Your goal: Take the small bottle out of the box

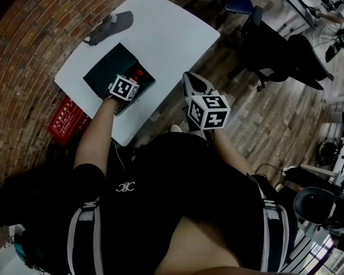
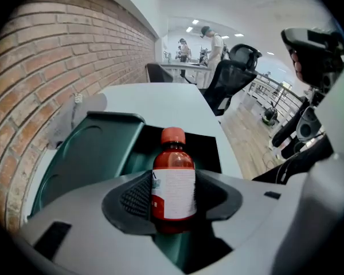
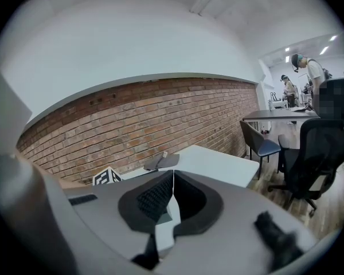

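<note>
1. The left gripper [image 1: 136, 81] reached over the near corner of the white table [image 1: 172, 33], and its jaws pinched the small bottle [image 2: 174, 179] by its labelled body. In the left gripper view the pads [image 2: 139, 196] pressed both sides of the label.
2. The small bottle stood upright with its red cap uppermost, over the open dark box [image 1: 110, 66]. I couldn't tell whether its base had cleared the box.
3. The box sat left of centre in the head view, close to the table's lower-left edge. The bottle was at the box's right-hand corner, nearest the person.
4. Up and to the right of the box the tabletop was bare as far as its far edge. That was the widest open stretch.
5. A dark cap [image 1: 110, 23] lay at the upper-left end of the table, well apart from the box.
6. The right gripper [image 1: 190, 80] hovered just beyond the table's right-hand edge, over the wooden floor [image 1: 258, 113]. Its jaws were pressed together with nothing between them, as the right gripper view showed.
7. A brick wall [image 1: 23, 44] ran along the left of the frame, and a red crate [image 1: 67, 119] sat on the floor below the table's left corner.
8. A black office chair [image 1: 278, 44] stood at the upper right, well apart from the table.
</note>
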`<control>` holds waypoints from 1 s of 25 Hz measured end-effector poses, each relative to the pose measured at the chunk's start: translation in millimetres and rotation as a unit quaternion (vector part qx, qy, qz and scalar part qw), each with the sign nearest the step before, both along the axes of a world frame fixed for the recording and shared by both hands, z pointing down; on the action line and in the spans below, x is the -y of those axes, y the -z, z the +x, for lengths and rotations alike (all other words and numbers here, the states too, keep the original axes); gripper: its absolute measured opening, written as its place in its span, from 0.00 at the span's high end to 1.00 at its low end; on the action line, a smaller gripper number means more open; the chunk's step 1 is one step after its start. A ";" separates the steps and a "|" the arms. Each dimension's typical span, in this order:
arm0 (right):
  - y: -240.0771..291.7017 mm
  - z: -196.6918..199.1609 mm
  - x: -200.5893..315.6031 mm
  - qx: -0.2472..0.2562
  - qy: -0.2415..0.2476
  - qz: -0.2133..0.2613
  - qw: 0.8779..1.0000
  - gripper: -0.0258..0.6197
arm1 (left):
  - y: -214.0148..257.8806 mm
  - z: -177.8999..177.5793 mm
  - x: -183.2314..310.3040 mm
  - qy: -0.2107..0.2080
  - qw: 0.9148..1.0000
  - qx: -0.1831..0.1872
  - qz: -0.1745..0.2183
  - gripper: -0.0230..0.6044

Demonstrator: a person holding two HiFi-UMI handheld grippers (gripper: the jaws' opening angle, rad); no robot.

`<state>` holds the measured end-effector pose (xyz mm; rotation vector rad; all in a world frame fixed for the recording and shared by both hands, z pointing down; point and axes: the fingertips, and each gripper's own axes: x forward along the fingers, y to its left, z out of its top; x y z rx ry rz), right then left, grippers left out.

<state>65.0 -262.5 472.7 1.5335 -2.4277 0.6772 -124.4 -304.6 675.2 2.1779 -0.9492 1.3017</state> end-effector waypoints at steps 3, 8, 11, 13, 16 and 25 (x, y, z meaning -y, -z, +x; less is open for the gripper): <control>4.7 -10.8 -2.7 0.011 0.007 0.006 1.000 0.91 | 21.9 -7.9 -5.2 0.030 0.999 -0.012 0.031 0.60; 8.1 -38.8 -9.4 0.030 0.029 0.010 0.999 0.91 | 62.3 -20.2 -18.7 0.092 0.991 -0.052 0.082 0.60; 11.0 -57.6 -15.3 0.035 0.046 0.013 0.998 0.91 | 92.1 -27.3 -27.4 0.141 0.979 -0.090 0.113 0.60; 14.0 -67.9 -19.2 0.037 0.053 0.017 0.998 0.91 | 113.7 -31.2 -32.2 0.168 0.970 -0.112 0.137 0.60; 16.9 -80.1 -21.4 0.038 0.059 0.020 0.997 0.91 | 152.8 -32.6 -40.6 0.201 0.952 -0.138 0.187 0.60; 59.4 -77.0 -14.5 0.039 0.031 0.091 0.995 0.91 | 264.3 -19.1 -67.0 0.228 0.894 -0.219 0.318 0.60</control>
